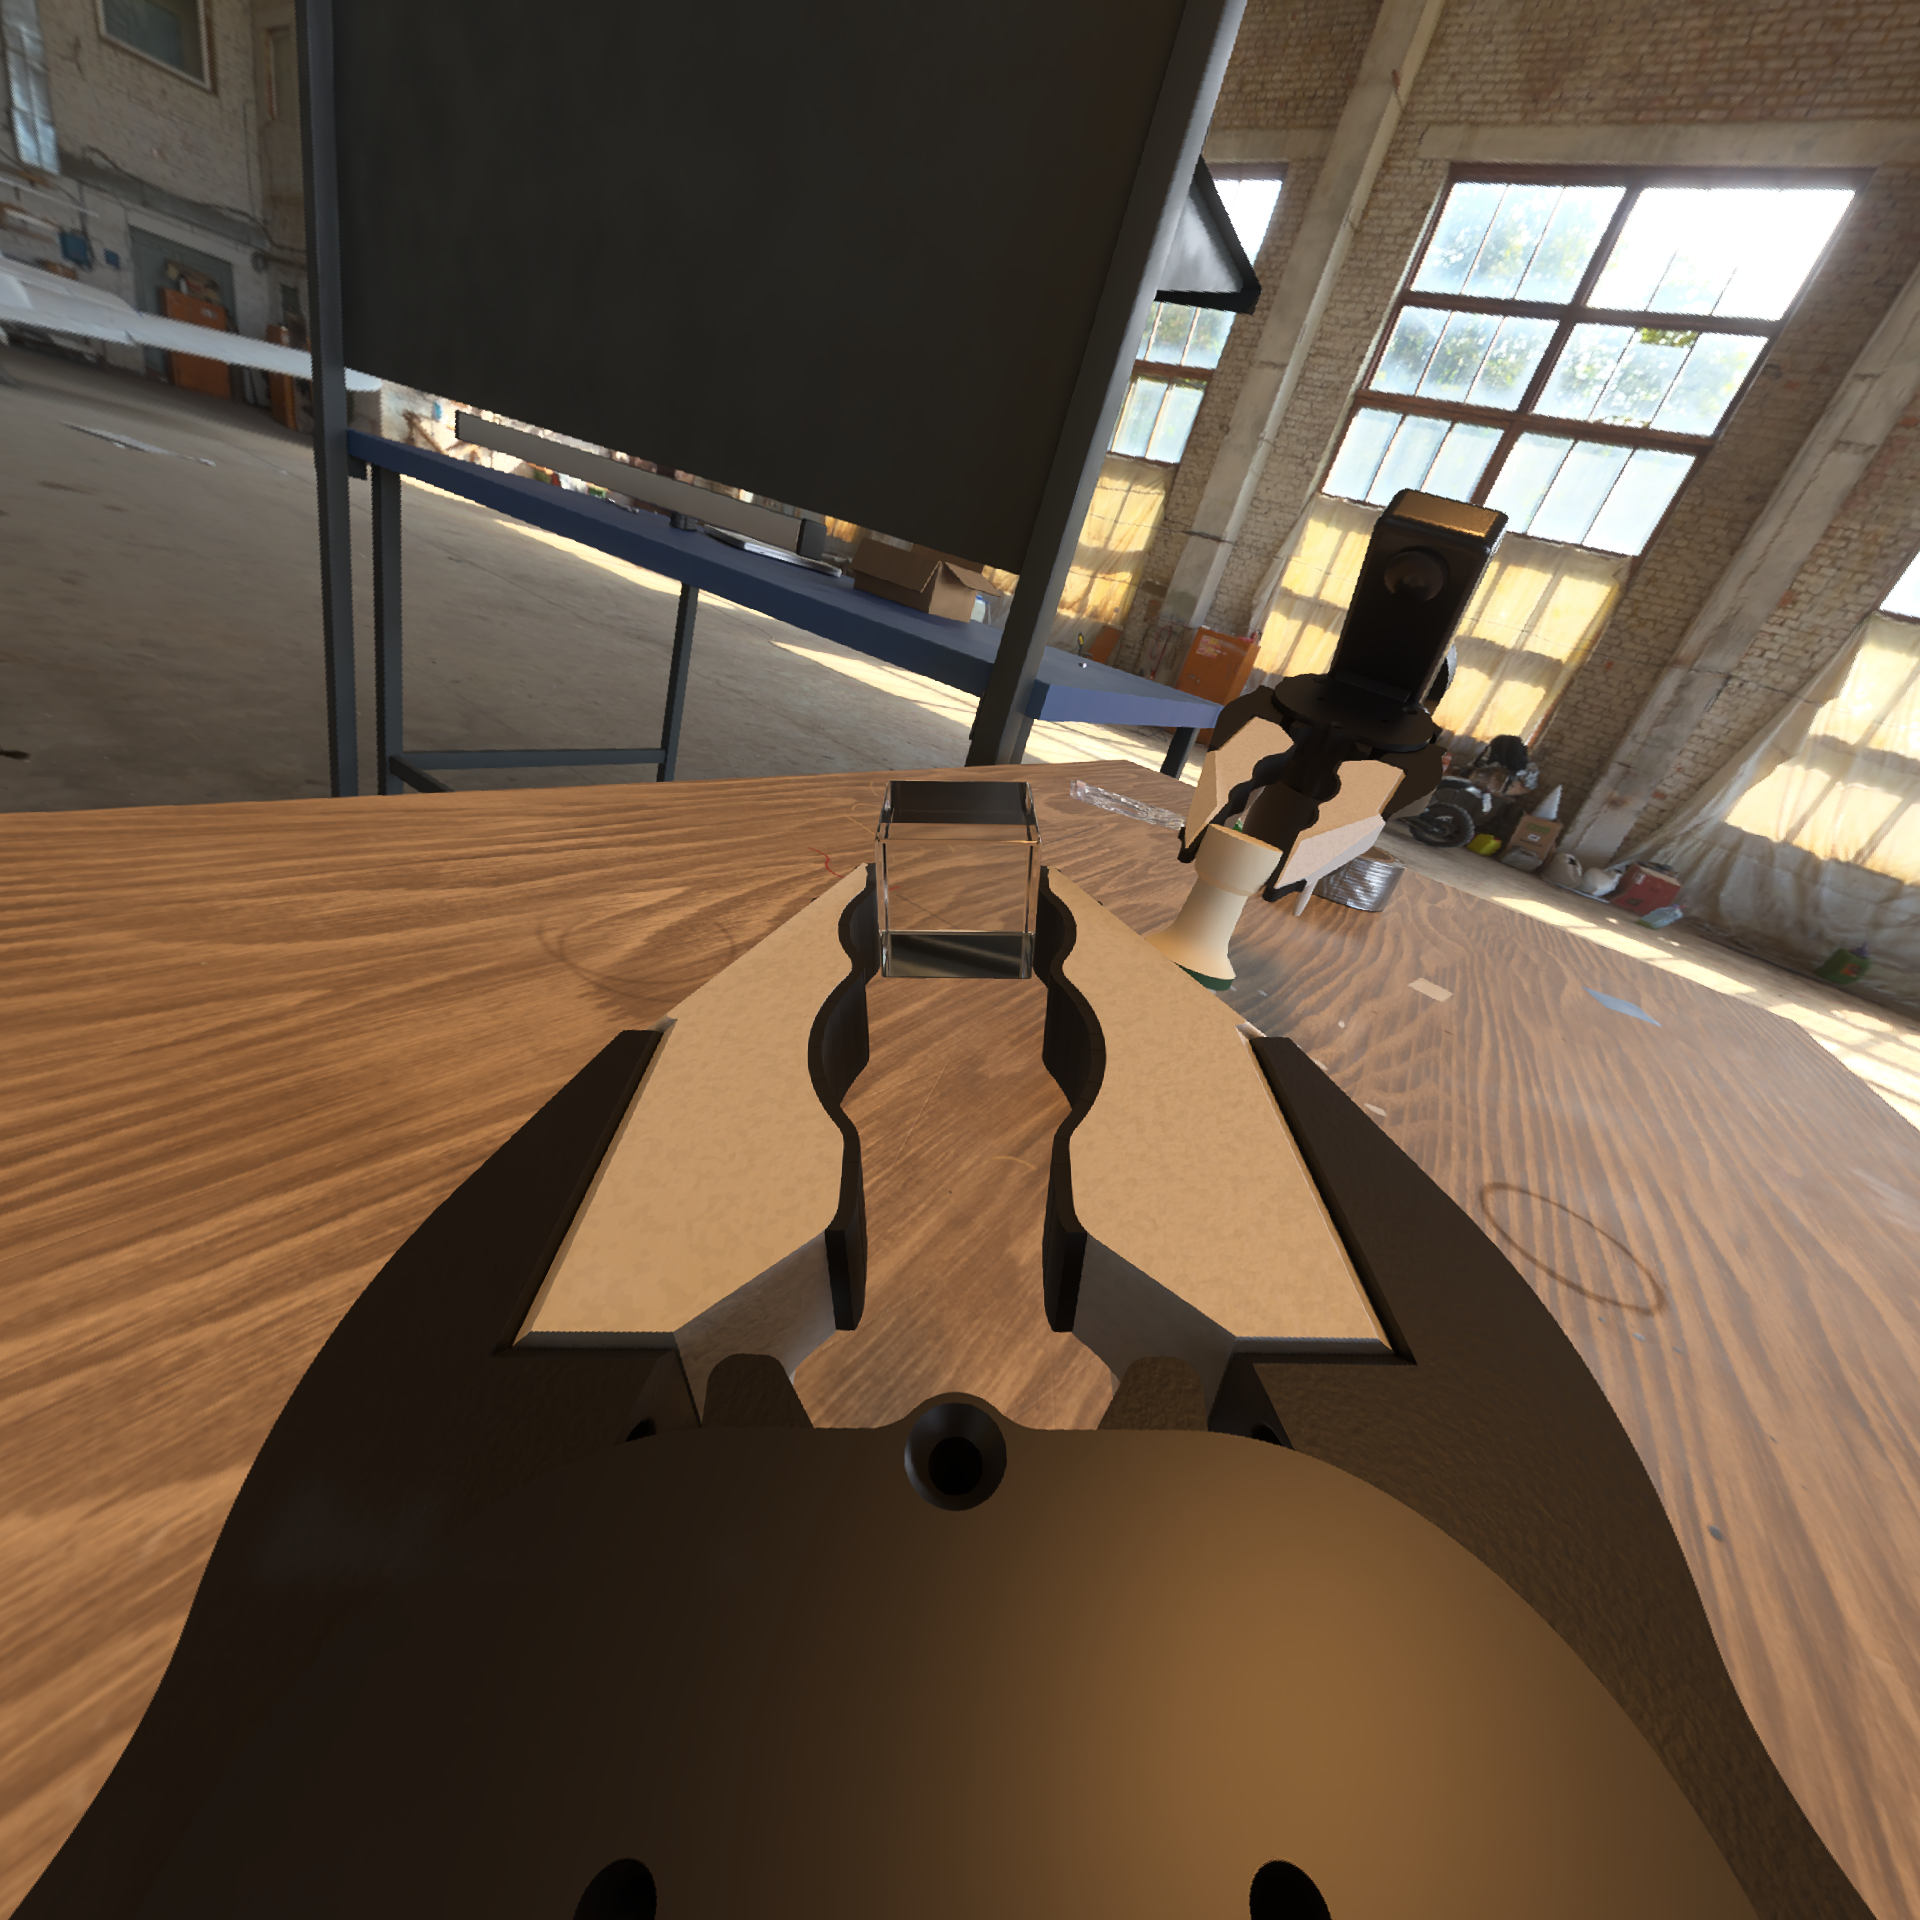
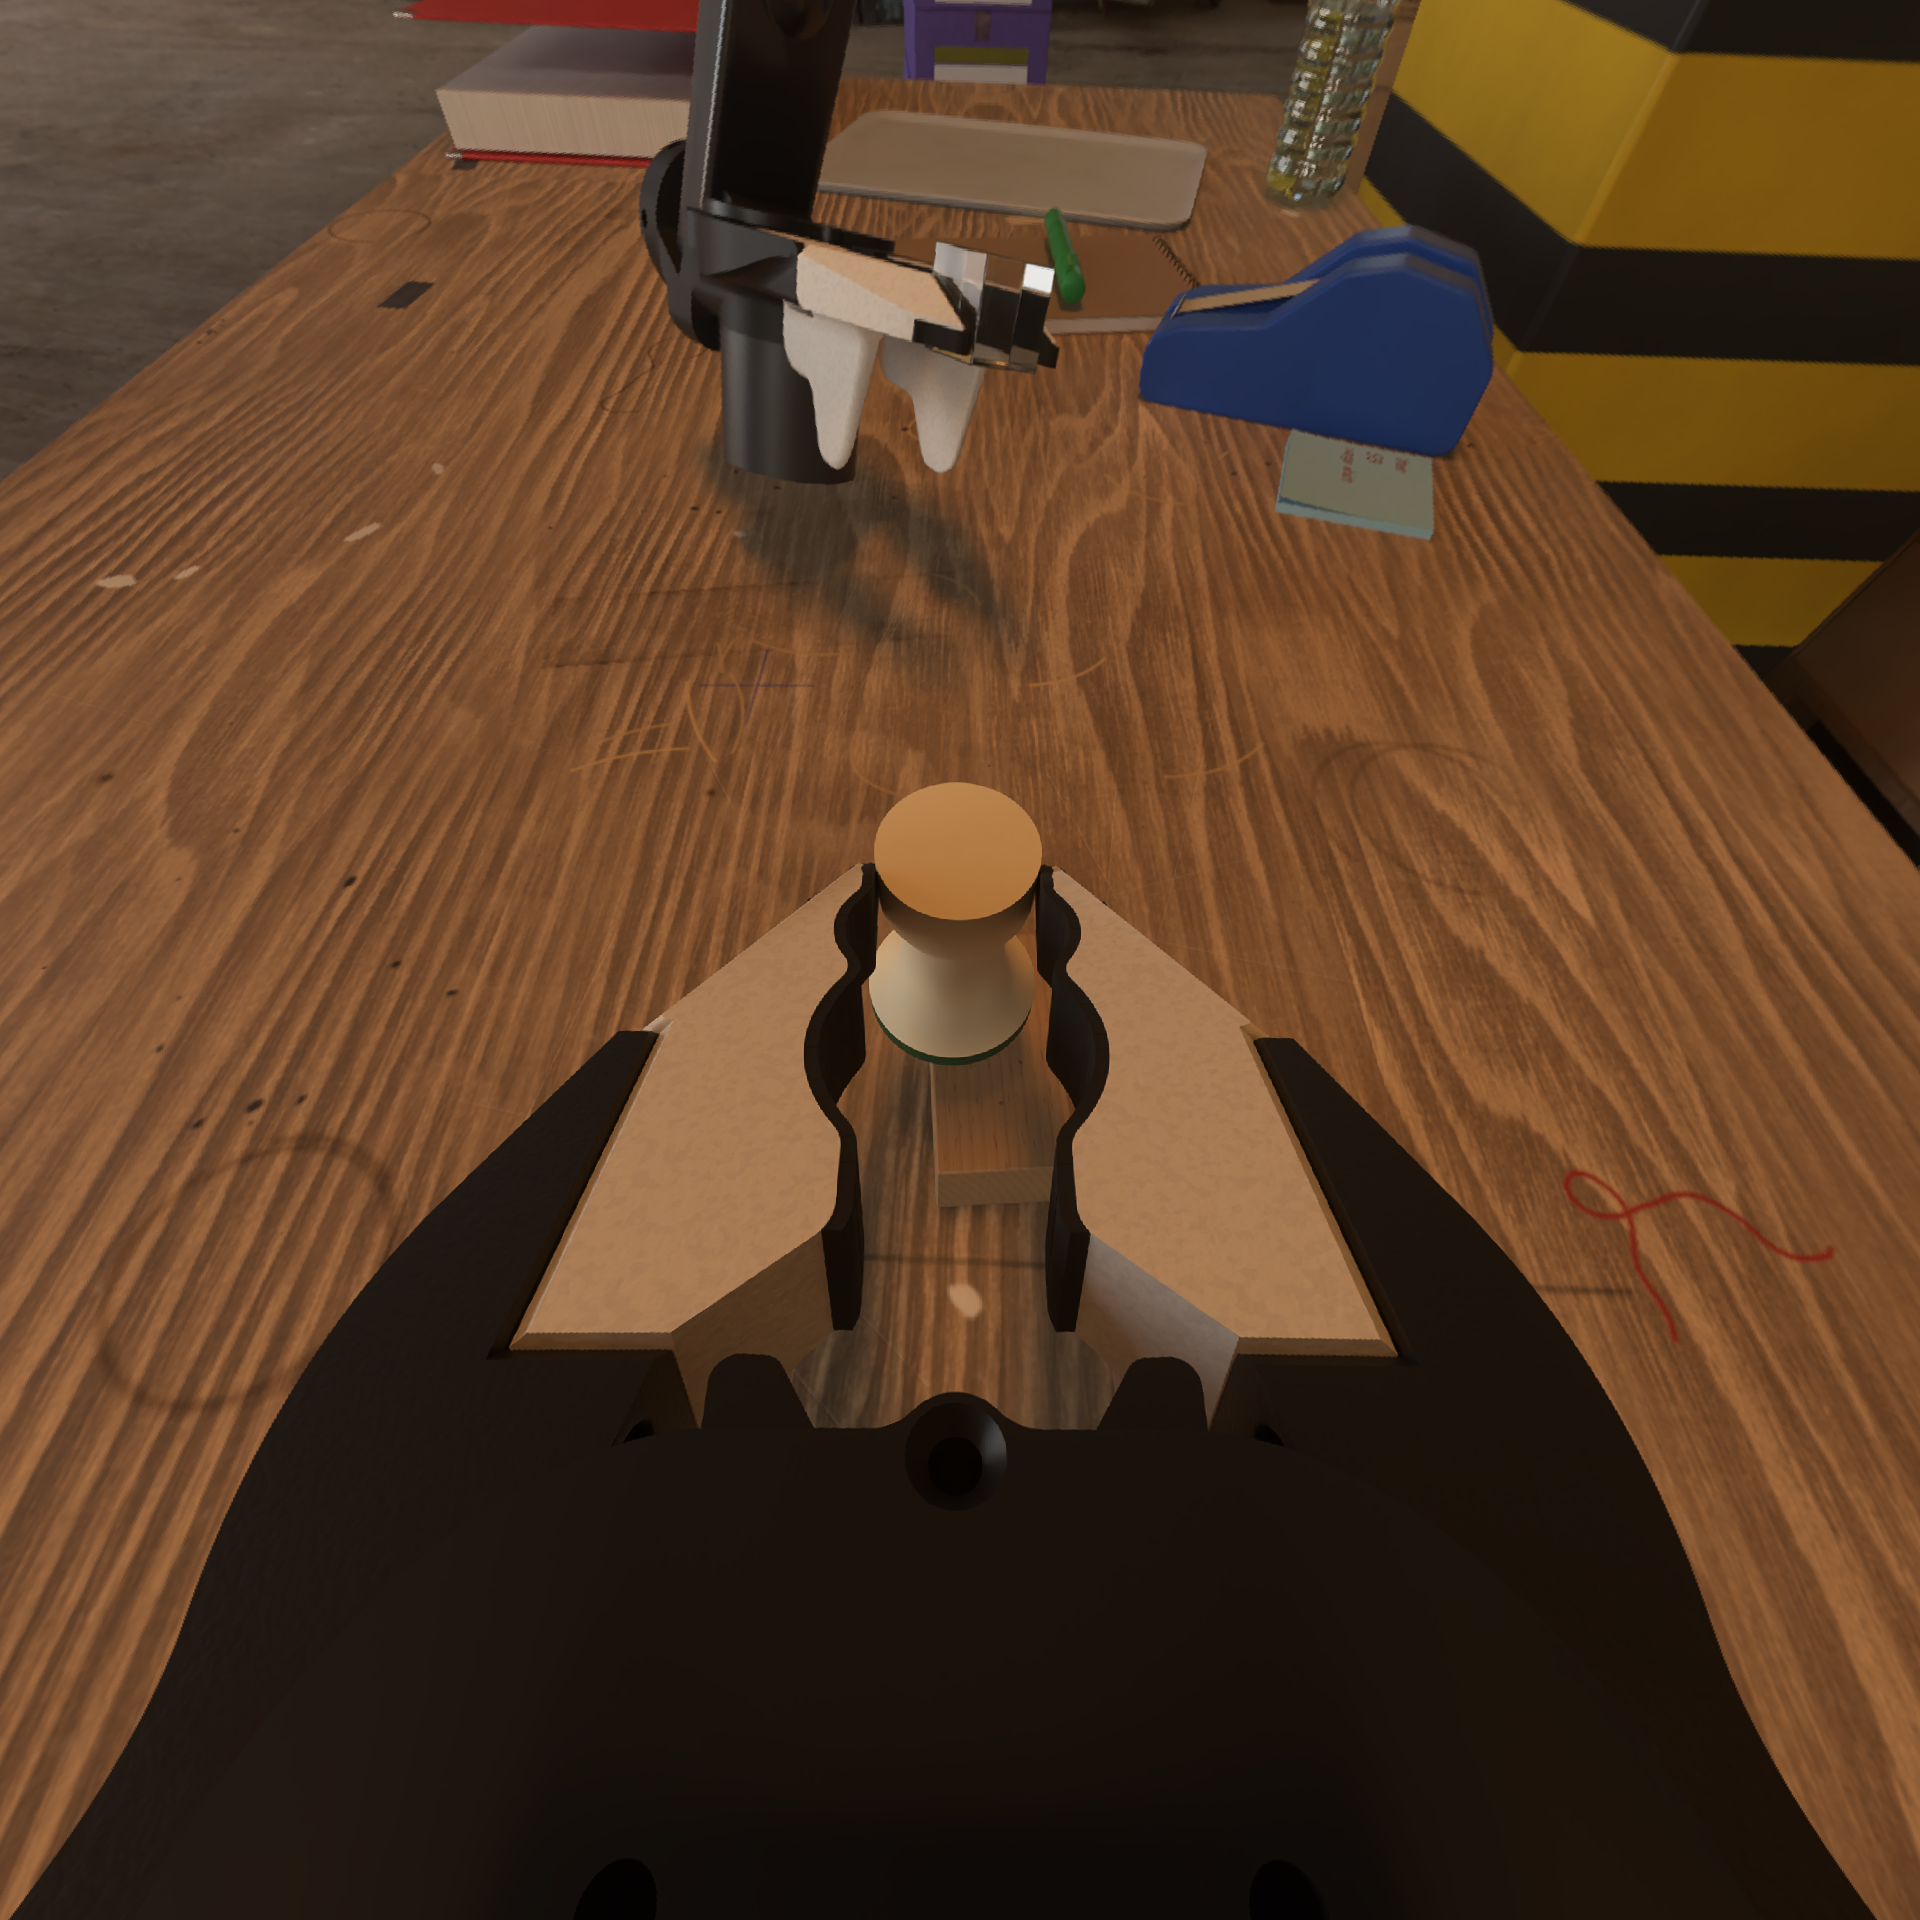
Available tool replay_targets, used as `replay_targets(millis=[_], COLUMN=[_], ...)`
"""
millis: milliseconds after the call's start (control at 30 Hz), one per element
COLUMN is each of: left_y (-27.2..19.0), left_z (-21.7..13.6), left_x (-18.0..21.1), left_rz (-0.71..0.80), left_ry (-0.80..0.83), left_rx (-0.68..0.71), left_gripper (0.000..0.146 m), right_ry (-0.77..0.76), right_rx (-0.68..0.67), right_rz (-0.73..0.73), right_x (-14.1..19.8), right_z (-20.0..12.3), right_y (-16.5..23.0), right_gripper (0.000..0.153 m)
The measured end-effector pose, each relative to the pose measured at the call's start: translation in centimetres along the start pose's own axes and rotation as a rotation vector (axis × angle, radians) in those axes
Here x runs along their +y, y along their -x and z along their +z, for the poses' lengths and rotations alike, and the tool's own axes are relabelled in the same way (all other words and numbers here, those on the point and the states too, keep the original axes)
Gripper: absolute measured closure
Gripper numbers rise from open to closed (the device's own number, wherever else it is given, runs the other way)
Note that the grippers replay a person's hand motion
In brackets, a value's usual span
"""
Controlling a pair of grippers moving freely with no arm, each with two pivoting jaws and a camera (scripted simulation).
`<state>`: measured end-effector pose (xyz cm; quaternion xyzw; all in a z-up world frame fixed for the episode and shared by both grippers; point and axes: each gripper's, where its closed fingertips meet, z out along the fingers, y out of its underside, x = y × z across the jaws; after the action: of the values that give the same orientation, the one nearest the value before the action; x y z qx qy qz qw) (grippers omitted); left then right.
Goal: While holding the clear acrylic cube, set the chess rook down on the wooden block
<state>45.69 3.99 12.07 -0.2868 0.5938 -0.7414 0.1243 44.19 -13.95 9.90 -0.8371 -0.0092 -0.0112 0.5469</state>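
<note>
Left gripper (image 1: 957, 883) clamped on clear cube (image 1: 957, 881), held above table (image 1: 312, 1039), right gripper (image 2: 957, 883) closed on rook (image 2: 954, 925) at its head, carried above wooden block (image 2: 989, 1153), block seen between fingers, blue tape dispenser (image 2: 1320, 353) farther back.
</note>
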Motion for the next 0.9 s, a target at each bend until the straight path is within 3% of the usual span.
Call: replay_targets(millis=[433,900], left_y=[-0.1,-0.3], left_z=[0.3,0.3], left_x=[-0.3,-0.2], left_rz=[0.009,0.01], left_ry=[-0.028,-0.024], left_rx=[0.008,0.011], left_gripper=[0.118,0.118], right_ry=[0.304,0.321], right_rx=[-0.088,-0.074], right_rz=[-0.031,-0.031], right_x=[1.6,2.0], right_z=[1.2,1.3], right_y=[-1.0,-1.0], right_gripper=[0.122,0.123])
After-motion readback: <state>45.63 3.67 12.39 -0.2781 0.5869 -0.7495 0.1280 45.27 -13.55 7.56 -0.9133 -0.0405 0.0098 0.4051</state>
